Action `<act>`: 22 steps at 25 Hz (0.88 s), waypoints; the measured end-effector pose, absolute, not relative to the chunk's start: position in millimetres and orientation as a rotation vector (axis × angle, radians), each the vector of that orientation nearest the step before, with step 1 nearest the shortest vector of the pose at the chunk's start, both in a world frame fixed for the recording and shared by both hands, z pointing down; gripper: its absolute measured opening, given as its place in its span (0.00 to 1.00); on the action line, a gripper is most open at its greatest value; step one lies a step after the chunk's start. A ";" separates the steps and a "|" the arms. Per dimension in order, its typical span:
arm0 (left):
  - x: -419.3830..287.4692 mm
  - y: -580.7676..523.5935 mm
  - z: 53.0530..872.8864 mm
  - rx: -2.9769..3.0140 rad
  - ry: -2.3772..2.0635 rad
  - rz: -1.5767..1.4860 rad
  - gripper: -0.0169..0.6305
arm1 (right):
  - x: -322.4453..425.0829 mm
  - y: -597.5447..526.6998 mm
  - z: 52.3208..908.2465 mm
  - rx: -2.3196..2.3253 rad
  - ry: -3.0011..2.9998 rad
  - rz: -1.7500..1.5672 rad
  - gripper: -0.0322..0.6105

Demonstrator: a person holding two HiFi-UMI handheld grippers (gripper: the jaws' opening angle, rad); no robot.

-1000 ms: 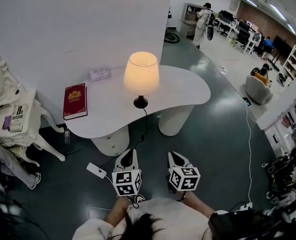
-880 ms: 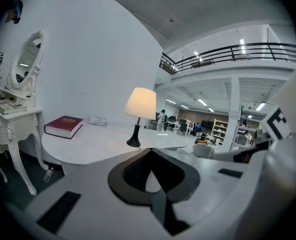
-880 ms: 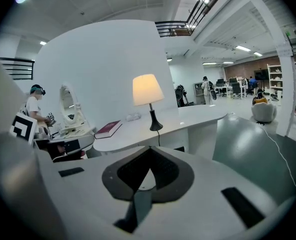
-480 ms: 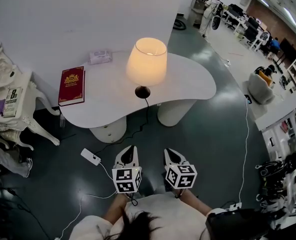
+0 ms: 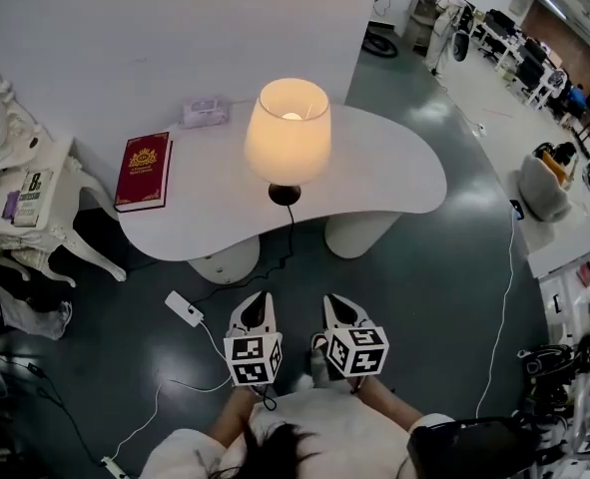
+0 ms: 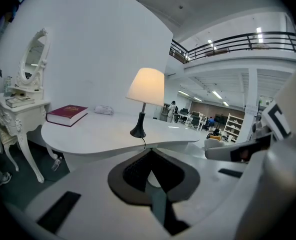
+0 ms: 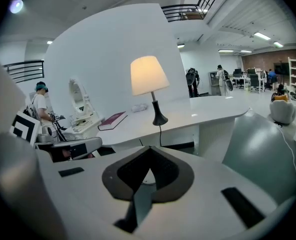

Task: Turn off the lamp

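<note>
Lamp (image 5: 288, 133) lit; left gripper (image 5: 259, 299) and right gripper (image 5: 333, 300), closed, aim at it.

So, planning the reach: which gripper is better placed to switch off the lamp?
Probably left: the left gripper is slightly nearer the lamp and its cord, which trails leftward; the right gripper sits further aside. Both shut.

White table (image 5: 374, 173): lamp (image 5: 288, 133), red book (image 5: 143, 171)
</note>
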State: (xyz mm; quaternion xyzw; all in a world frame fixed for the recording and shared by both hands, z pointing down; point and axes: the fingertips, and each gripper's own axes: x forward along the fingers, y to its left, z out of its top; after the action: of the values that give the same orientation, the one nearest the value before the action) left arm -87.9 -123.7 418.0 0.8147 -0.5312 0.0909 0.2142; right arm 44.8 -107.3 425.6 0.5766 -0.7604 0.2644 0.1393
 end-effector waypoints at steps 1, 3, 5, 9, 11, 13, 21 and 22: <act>-80.4 -127.5 415.3 2.266 -1.480 0.258 0.04 | 50.7 -113.0 423.3 1.655 -2.209 0.759 0.05; -70.4 -136.0 411.9 2.277 -1.502 0.281 0.04 | 61.0 -123.9 420.5 1.642 -2.225 0.755 0.05; -67.2 -145.6 410.8 2.265 -1.528 0.288 0.04 | 69.1 -133.4 419.9 1.636 -2.234 0.759 0.05; -64.9 -156.0 415.2 2.241 -1.551 0.293 0.04 | 79.7 -144.7 425.7 1.625 -2.234 0.768 0.05; -62.7 -157.0 420.6 2.235 -1.548 0.312 0.04 | 83.5 -148.5 429.5 1.626 -2.229 0.777 0.05; -59.2 -155.4 424.4 2.234 -1.540 0.333 0.04 | 86.6 -150.9 432.0 1.630 -2.224 0.785 0.05; -41.4 -156.1 430.9 2.284 -1.478 0.400 0.04 | 96.2 -157.5 435.8 1.684 -2.211 0.810 0.05; -39.4 -156.3 434.2 2.286 -1.470 0.409 0.04 | 97.9 -157.6 439.3 1.691 -2.206 0.818 0.05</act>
State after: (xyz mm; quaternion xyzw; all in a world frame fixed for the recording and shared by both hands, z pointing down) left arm -39.4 -156.3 434.2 0.8157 -0.5246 0.1459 0.1955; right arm 97.9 -157.6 439.3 0.5793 -0.7557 0.2801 0.1216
